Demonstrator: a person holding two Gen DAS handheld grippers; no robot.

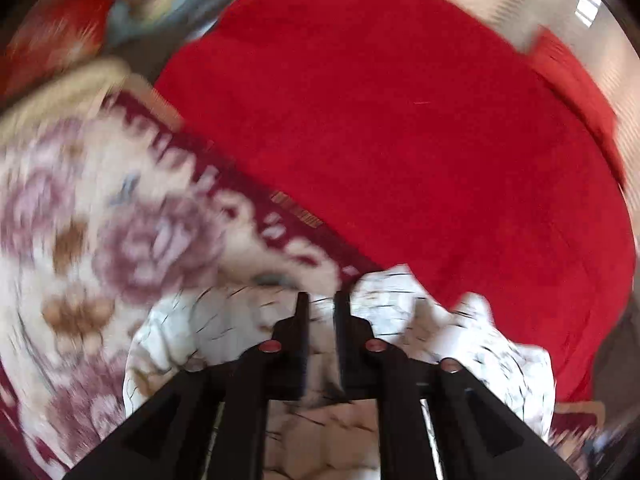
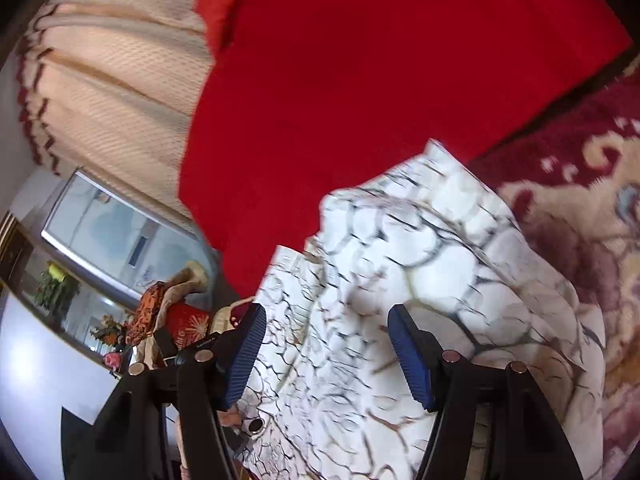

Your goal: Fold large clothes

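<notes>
White, black-veined cloth (image 1: pixel 224 320) was pinched between the narrow left gripper (image 1: pixel 321 300) fingers; the right gripper (image 2: pixel 326 328) fingers were held wide over it.

light: bright daylight | blur: heavy motion smear, perhaps worst left | edges: fisheye-bent, dark corners

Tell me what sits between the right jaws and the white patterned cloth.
Nothing visible does. The white patterned cloth already lies in the gap of the right gripper, whose jaws stand wide apart with no pad pressing on it. Beyond it lie only the red cloth and the flowered rug.
</notes>
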